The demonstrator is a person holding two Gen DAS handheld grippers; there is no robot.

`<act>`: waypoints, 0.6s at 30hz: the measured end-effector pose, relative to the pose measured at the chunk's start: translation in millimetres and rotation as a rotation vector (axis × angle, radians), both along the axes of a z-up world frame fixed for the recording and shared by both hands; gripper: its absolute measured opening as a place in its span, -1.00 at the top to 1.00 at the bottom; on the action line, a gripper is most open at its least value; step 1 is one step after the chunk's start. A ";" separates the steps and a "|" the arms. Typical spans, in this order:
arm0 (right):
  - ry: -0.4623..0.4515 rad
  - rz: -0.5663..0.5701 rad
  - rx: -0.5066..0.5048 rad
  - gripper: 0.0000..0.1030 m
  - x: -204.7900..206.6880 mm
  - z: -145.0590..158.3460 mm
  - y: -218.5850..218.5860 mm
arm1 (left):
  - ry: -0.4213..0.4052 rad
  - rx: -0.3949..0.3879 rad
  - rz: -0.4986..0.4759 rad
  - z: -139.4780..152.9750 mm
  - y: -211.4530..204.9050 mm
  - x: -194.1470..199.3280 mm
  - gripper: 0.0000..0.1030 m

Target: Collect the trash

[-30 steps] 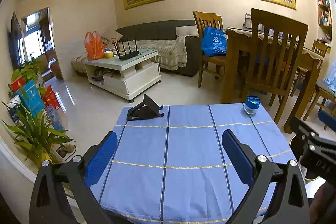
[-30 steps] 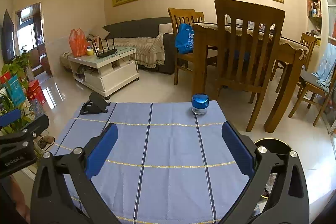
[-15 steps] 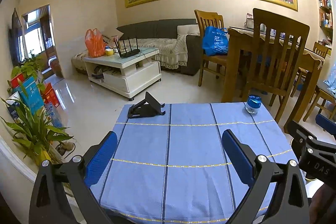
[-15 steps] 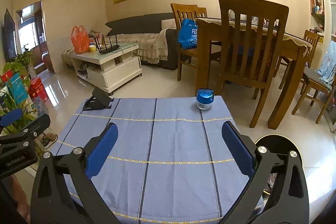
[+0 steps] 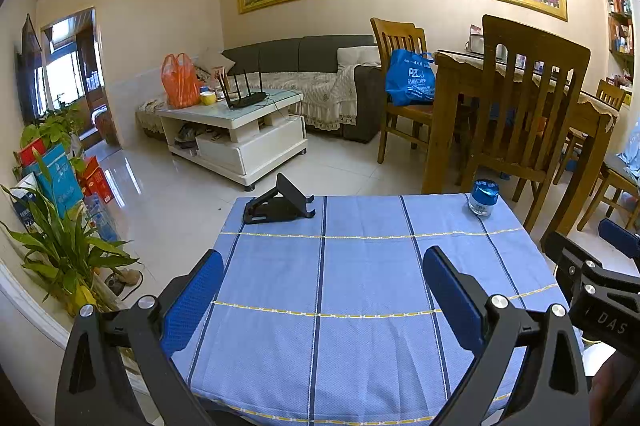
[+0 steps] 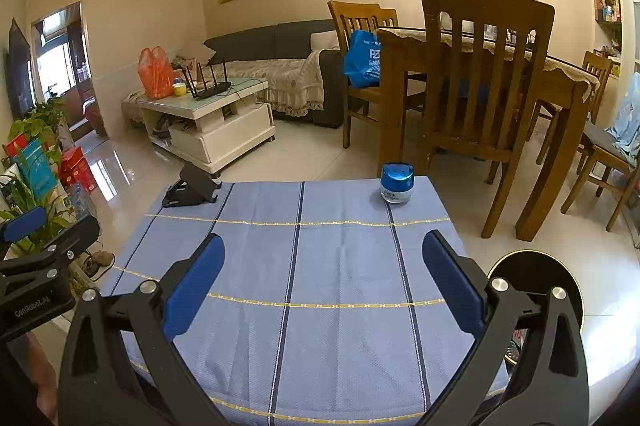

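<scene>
Living-room table (image 5: 360, 286) lies under both your grippers, left (image 5: 322, 300) and right (image 6: 320, 290), jaws wide and holding nothing, with only a stand (image 5: 278, 202) and jar (image 6: 397, 182) beyond, no trash showing, bin (image 6: 560, 290) beside: either cleared or unlittered.

Both wrist cameras sitting low over the blue tablecloth (image 5: 360, 290), facing the sofa (image 6: 280, 46), left view offset leftward, sharing blue-lidded jar (image 6: 397, 182) and phone stand (image 5: 278, 204)
</scene>
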State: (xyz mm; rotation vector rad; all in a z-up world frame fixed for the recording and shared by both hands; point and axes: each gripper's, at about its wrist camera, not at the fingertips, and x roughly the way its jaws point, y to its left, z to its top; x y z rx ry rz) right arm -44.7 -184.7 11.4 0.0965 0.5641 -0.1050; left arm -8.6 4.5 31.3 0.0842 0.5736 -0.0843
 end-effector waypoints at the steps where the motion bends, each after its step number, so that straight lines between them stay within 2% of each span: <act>1: 0.001 0.000 0.003 -0.89 0.2 -0.2 -1.0 | 0.001 -0.001 -0.001 -0.1 -0.1 -0.2 -0.87; 18: 0.008 0.001 0.017 -0.89 1.7 -4.4 1.7 | 0.007 0.000 -0.006 -1.9 0.2 1.1 -0.87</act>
